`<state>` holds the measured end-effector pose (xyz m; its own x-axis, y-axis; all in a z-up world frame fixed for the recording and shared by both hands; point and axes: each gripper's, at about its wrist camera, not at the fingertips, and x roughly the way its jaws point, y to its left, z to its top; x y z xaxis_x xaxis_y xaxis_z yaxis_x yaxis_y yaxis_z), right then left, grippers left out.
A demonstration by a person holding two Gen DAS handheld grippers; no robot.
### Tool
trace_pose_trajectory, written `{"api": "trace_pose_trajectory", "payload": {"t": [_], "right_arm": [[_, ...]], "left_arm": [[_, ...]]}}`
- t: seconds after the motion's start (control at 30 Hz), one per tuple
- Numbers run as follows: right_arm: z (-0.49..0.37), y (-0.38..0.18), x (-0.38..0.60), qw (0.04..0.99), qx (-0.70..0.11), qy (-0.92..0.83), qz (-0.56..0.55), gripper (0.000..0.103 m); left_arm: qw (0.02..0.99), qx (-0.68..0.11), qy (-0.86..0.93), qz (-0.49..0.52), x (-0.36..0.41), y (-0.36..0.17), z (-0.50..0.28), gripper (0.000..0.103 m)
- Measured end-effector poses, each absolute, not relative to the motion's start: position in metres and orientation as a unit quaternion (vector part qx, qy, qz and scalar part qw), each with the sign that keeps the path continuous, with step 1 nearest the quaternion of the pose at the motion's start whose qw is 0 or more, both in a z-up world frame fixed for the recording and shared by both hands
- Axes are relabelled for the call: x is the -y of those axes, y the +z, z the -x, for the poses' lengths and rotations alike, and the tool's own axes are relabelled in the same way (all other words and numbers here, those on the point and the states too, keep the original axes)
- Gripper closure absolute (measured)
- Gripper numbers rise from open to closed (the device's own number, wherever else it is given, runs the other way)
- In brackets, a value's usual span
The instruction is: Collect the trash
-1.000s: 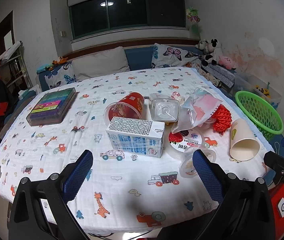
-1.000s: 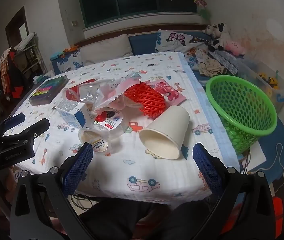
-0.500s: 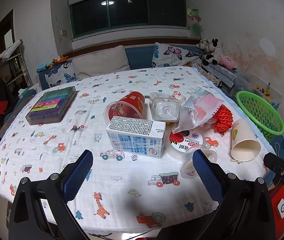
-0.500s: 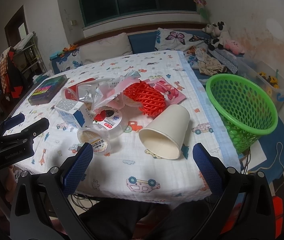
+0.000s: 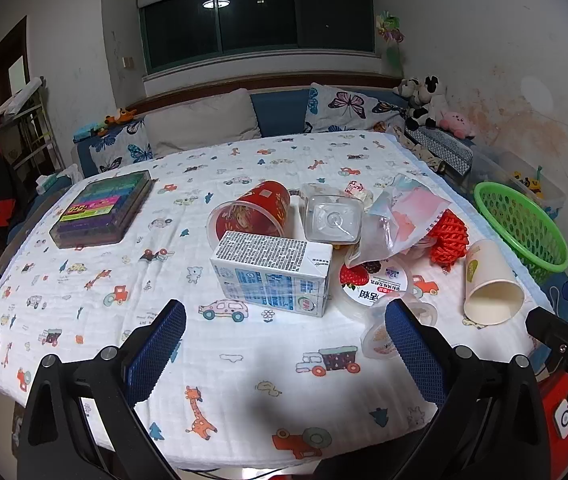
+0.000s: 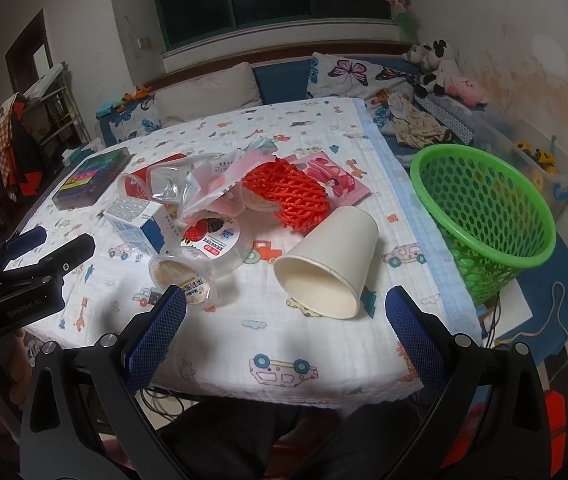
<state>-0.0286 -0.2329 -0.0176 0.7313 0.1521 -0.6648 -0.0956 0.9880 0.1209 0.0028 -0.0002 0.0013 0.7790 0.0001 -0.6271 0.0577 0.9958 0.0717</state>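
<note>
Both claws hang wide and empty over the near edge of the counter (image 5: pixel 243 400), hardly shifted from a second ago. The left claw (image 5: pixel 284 356) faces the milk carton (image 5: pixel 271 276); the right claw (image 6: pixel 284 338) faces the tipped paper cup (image 6: pixel 332 266). Behind lie a red foam net (image 6: pixel 292 194), plastic bags (image 5: pixel 400 220) and a yogurt lid (image 6: pixel 213 236). The green basket (image 6: pixel 484 216) stands off the counter's right edge.

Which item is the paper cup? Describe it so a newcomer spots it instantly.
Start at the green basket off the table's right edge. Just left of it, on the printed cloth, lies the paper cup, tipped on its side with its open mouth toward the camera. It is plain white, unlike the red mesh sleeve behind it.
</note>
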Motion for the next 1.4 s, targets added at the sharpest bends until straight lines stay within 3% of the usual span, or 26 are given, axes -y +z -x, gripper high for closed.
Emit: {"api": "trace_pose_trajectory", "payload": {"t": [0.93,1.4], "right_arm": [[0.0,-0.04,0.25,0.916,-0.395,0.038,-0.054,0.004],[-0.057,-0.049,0.282,0.873,-0.457,0.06,-0.158,0.004]], "left_arm": [[0.934,-0.354,-0.022,-0.036,0.006,-0.013,-0.025,0.006],[0.929,-0.363,-0.065,-0.027,0.003,-0.019,-0.038,0.006]]}}
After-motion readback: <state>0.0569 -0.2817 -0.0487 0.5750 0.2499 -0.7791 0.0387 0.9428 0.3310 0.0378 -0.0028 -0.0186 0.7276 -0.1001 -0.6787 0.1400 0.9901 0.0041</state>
